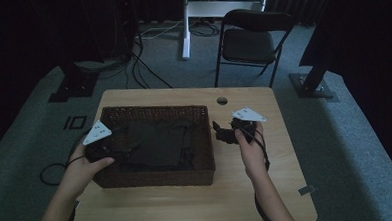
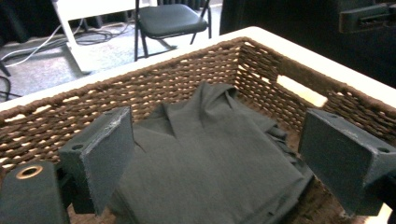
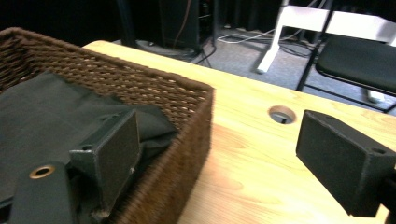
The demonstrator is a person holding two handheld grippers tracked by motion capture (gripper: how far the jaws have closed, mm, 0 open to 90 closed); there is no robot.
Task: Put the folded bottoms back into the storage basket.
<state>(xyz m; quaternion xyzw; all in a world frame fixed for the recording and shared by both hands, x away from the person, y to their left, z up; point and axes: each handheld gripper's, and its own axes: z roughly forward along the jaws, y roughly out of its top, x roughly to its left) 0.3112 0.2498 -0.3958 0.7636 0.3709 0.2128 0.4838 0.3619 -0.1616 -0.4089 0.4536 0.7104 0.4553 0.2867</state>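
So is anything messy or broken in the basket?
Nothing looks broken. The dark cloth lies folded inside the wicker basket, a bit rumpled along one edge by the basket wall. Both grippers are open and hold nothing.

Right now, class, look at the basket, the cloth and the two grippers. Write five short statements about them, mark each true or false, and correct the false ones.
1. A dark folded cloth lies inside the woven basket. True.
2. The left gripper is shut on the cloth. False: its jaws stand wide open above the cloth, with nothing between them pressed.
3. The right gripper is open. True.
4. The basket stands on the floor beside the chair. False: it stands on the wooden table; the chair is beyond the table's far edge.
5. The right gripper holds a bottle. False: its jaws hold nothing; one is over the basket's corner, the other over the bare table.
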